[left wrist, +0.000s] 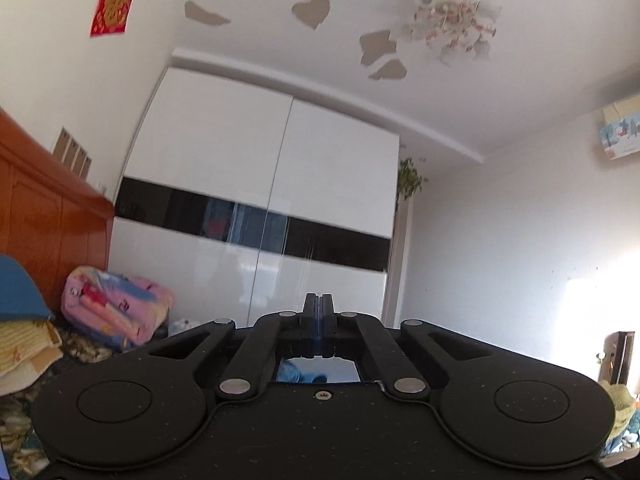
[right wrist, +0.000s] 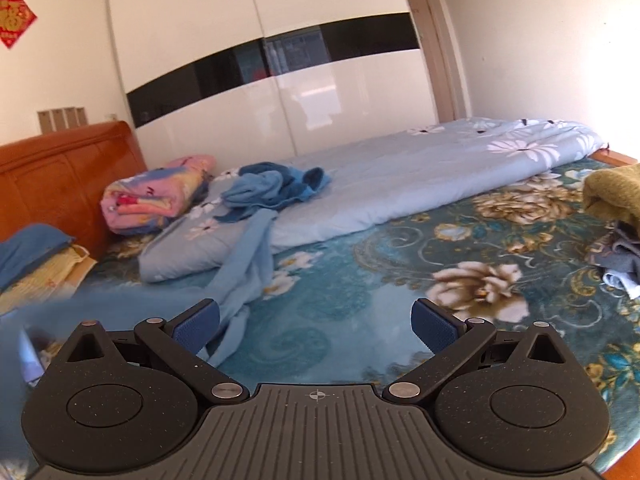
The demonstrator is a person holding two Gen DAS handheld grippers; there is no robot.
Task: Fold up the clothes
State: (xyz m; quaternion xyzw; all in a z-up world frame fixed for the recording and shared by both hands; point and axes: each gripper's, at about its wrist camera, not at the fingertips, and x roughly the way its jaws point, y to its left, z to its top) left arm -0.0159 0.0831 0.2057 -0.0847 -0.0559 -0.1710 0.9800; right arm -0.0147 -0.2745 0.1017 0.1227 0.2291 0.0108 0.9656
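A light blue garment [right wrist: 252,256] trails from the quilt down across the floral teal bedspread [right wrist: 400,280] toward the lower left, where it blurs close to the lens. My left gripper [left wrist: 319,312] points up at the wardrobe and ceiling with its fingers pressed together. Blue cloth [left wrist: 300,374] shows just beneath them through the frame opening, so it appears shut on that garment. My right gripper [right wrist: 316,324] hovers low over the bedspread, open, nothing between its blue pads [right wrist: 434,326]. The garment's lower end lies beside its left finger. A heap of darker blue clothes [right wrist: 276,188] lies on the quilt.
A pale blue flowered quilt [right wrist: 420,168] covers the far half of the bed. A folded pink blanket [right wrist: 156,196] and stacked pillows [right wrist: 32,256] sit by the orange headboard [right wrist: 60,176]. An olive knit [right wrist: 616,192] and grey clothes [right wrist: 616,256] lie right. A white wardrobe [right wrist: 272,80] stands behind.
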